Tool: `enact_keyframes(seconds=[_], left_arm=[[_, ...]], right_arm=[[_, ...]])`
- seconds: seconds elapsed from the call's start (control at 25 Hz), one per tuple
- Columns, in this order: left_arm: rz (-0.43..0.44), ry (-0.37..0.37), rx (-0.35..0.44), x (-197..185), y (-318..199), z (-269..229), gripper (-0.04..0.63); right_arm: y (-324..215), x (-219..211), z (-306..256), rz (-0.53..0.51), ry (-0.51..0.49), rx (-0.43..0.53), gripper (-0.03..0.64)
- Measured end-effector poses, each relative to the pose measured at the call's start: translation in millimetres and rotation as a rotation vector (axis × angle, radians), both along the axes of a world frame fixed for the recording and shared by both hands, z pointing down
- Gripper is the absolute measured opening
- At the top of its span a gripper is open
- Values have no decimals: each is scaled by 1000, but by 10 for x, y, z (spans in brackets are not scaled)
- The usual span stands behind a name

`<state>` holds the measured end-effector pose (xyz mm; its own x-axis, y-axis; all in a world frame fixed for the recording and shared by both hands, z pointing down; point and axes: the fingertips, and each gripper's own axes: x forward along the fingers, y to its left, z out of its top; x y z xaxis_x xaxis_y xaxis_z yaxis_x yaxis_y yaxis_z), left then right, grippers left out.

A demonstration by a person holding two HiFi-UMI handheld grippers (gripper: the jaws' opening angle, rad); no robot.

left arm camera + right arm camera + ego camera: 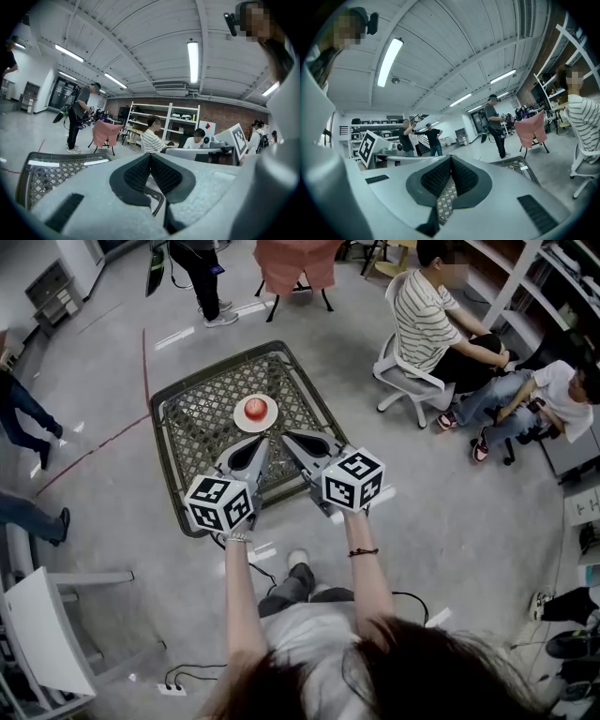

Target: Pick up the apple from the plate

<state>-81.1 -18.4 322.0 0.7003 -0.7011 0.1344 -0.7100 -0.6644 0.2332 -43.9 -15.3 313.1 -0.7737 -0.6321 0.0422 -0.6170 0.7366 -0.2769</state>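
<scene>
A red apple (256, 409) sits on a small white plate (237, 417) near the middle of a low green lattice table (192, 418). Both grippers hover over the table's near half, pointing at the plate and stopping just short of it. The left gripper (265, 439) is shut with nothing between its jaws, and so is the right gripper (284, 435); their tips lie close together. In the left gripper view the left gripper (150, 155) has its pads meeting, with the table (47, 171) at lower left. In the right gripper view the right gripper (450, 160) is likewise shut. Neither gripper view shows the apple.
Two people sit on chairs (412, 381) to the right of the table. A pink-draped chair (295, 268) and a standing person (202, 277) are beyond it. A white chair (47, 634) stands at lower left. Cables and a power strip (173, 688) lie on the floor.
</scene>
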Motion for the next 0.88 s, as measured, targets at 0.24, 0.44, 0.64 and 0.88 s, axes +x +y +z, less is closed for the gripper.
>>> enact_keyframes(seconds=[0.24,0.44,0.64,0.88], left_arm=[[21,8,-24,-52,-156,137,11],[25,13,-19,-152,-280,133,11],[30,14,-17,-201,-374,153,11],[36,18,-35,-218,-436,200,11]], right_arm=[[-157,-46,123,27,7,-24,9],[-244,-132,179,33,17,-28,9],[-348,-171,197,39,25,-27,9],[-422,-201,228,40,37,-36,9]])
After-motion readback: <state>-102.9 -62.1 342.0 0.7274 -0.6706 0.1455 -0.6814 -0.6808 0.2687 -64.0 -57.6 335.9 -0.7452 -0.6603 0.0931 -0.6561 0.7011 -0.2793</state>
